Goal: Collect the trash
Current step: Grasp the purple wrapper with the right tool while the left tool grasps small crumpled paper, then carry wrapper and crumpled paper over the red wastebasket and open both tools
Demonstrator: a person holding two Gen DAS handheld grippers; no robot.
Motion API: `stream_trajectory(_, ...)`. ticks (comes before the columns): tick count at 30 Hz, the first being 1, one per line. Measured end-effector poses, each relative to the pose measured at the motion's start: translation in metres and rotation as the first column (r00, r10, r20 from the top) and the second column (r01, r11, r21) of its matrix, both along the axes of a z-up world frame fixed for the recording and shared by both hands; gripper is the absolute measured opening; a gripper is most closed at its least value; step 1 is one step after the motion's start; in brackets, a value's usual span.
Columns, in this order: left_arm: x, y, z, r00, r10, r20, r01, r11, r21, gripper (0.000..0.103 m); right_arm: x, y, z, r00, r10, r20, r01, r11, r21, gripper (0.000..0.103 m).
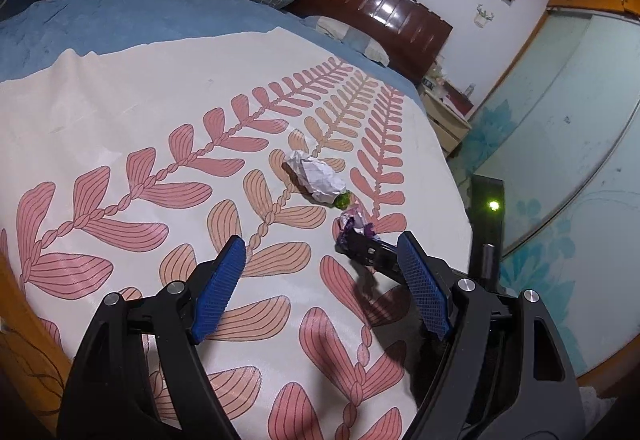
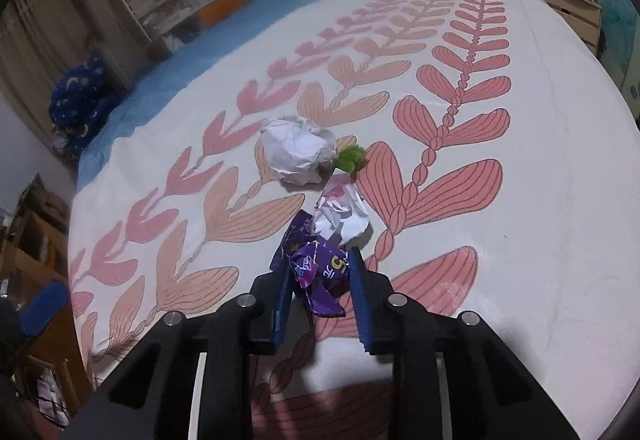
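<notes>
Leaf-print bedspread [image 2: 520, 200], right gripper [image 2: 320, 272] pinching purple wrapper [image 2: 324, 276], crumpled paper [image 2: 298, 154] beyond

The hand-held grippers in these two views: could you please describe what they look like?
Both look alike. The left hand-held gripper has a black frame with silver round bolts and two flat fingers faced with textured blue pads. The right hand-held gripper shows the same black frame, silver bolts and blue-padded fingers.

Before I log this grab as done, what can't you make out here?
- Right tongs pads on purple wrapper: right wrist view doesn't show whether they press it.
- Same wrapper, left wrist view: mostly behind the right tongs.
- Green scrap: too small to identify.
- No trash bin in either view.
</notes>
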State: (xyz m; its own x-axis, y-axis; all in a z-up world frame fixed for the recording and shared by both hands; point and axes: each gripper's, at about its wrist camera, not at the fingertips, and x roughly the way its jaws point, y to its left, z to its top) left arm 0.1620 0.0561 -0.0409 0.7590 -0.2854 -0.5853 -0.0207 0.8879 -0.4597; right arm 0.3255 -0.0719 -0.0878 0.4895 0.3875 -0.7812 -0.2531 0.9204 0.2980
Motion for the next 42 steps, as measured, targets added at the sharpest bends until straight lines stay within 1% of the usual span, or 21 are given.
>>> stream_trajectory(4,0.002,0.000,-0.004,1.000,0.008,-0.012,-0.008,1.000,-0.008,0.078,-0.023,-0.019,0.011,0.999,0.013,0.030,-0.014,1.000,0.027,0.025)
stream_trajectory(8,0.018,-0.014,-0.010,0.999,-0.020,-0.025,0.019,1.000,-0.017,0.078,-0.060,-0.062,0.027,0.998,0.005,0.068,-0.007,0.999,0.038,0.025)
stream_trajectory(10,0.035,-0.029,-0.014,0.998,-0.051,-0.041,0.050,0.999,-0.012,0.082,-0.077,-0.087,0.029,0.997,-0.014,0.072,0.011,0.999,0.039,0.025)
stream_trajectory(11,0.043,-0.037,-0.018,0.997,-0.065,-0.050,0.065,0.998,-0.002,0.082,-0.084,-0.100,0.028,0.997,-0.028,0.070,0.025,0.999,0.039,0.025)
stream_trajectory(14,0.075,-0.065,-0.030,0.989,-0.115,-0.094,0.122,0.990,0.073,0.082,-0.096,-0.129,0.015,0.996,-0.064,0.055,0.061,0.997,0.051,0.025)
stream_trajectory(15,0.088,-0.073,-0.036,0.985,-0.128,-0.116,0.139,0.986,0.090,0.082,-0.098,-0.135,0.010,0.996,-0.065,0.053,0.061,0.996,0.067,0.025)
stream_trajectory(16,0.094,-0.076,-0.039,0.982,-0.130,-0.134,0.143,0.986,0.089,0.082,-0.100,-0.138,0.009,0.996,-0.064,0.061,0.059,0.995,0.074,0.025)
stream_trajectory(18,0.109,-0.084,-0.043,0.979,-0.136,-0.154,0.151,0.985,0.086,0.082,-0.102,-0.137,0.008,0.995,-0.059,0.079,0.054,0.997,0.056,0.026)
stream_trajectory(21,0.121,-0.094,-0.048,0.971,-0.158,-0.181,0.178,0.978,0.105,0.080,-0.101,-0.134,0.004,0.995,-0.051,0.091,0.048,0.998,0.037,0.027)
stream_trajectory(22,0.125,-0.097,-0.052,0.966,-0.155,-0.206,0.182,0.976,0.118,0.070,-0.101,-0.136,0.003,0.994,-0.052,0.094,0.048,0.998,0.040,0.028)
stream_trajectory(23,0.129,-0.099,-0.059,0.958,-0.152,-0.244,0.187,0.974,0.127,0.051,-0.102,-0.135,0.003,0.994,-0.052,0.095,0.048,0.998,0.042,0.028)
stream_trajectory(24,0.130,-0.098,-0.065,0.953,-0.143,-0.268,0.183,0.975,0.130,0.041,-0.102,-0.135,0.002,0.994,-0.054,0.097,0.049,0.998,0.044,0.028)
stream_trajectory(25,0.131,-0.097,-0.066,0.954,-0.122,-0.273,0.165,0.976,0.140,0.031,-0.103,-0.134,0.001,0.993,-0.054,0.100,0.050,0.998,0.042,0.028)
stream_trajectory(27,0.130,-0.096,-0.067,0.955,-0.123,-0.268,0.163,0.978,0.133,0.029,-0.103,-0.132,0.001,0.993,-0.052,0.103,0.048,0.998,0.038,0.029)
stream_trajectory(28,0.130,-0.097,-0.067,0.955,-0.132,-0.264,0.170,0.977,0.126,0.019,-0.102,-0.130,0.001,0.993,-0.052,0.103,0.048,0.998,0.039,0.029)
stream_trajectory(30,0.128,-0.097,-0.067,0.956,-0.143,-0.257,0.179,0.976,0.121,0.014,-0.102,-0.131,0.001,0.993,-0.052,0.104,0.048,0.998,0.041,0.029)
stream_trajectory(31,0.128,-0.097,-0.066,0.958,-0.140,-0.251,0.176,0.977,0.124,0.008,-0.102,-0.130,0.001,0.993,-0.052,0.103,0.048,0.998,0.043,0.029)
stream_trajectory(37,0.122,-0.095,-0.059,0.966,-0.133,-0.222,0.164,0.978,0.127,0.008,-0.102,-0.131,0.001,0.993,-0.055,0.103,0.051,0.998,0.044,0.028)
stream_trajectory(39,0.121,-0.091,-0.057,0.970,-0.112,-0.216,0.141,0.982,0.124,0.009,-0.103,-0.130,0.001,0.993,-0.055,0.105,0.051,0.998,0.039,0.028)
stream_trajectory(40,0.120,-0.089,-0.055,0.972,-0.102,-0.213,0.130,0.984,0.122,0.012,-0.103,-0.129,0.001,0.993,-0.055,0.106,0.052,0.998,0.036,0.028)
stream_trajectory(42,0.120,-0.086,-0.052,0.975,-0.070,-0.212,0.100,0.986,0.133,0.033,-0.102,-0.129,0.000,0.993,-0.055,0.106,0.052,0.998,0.034,0.028)
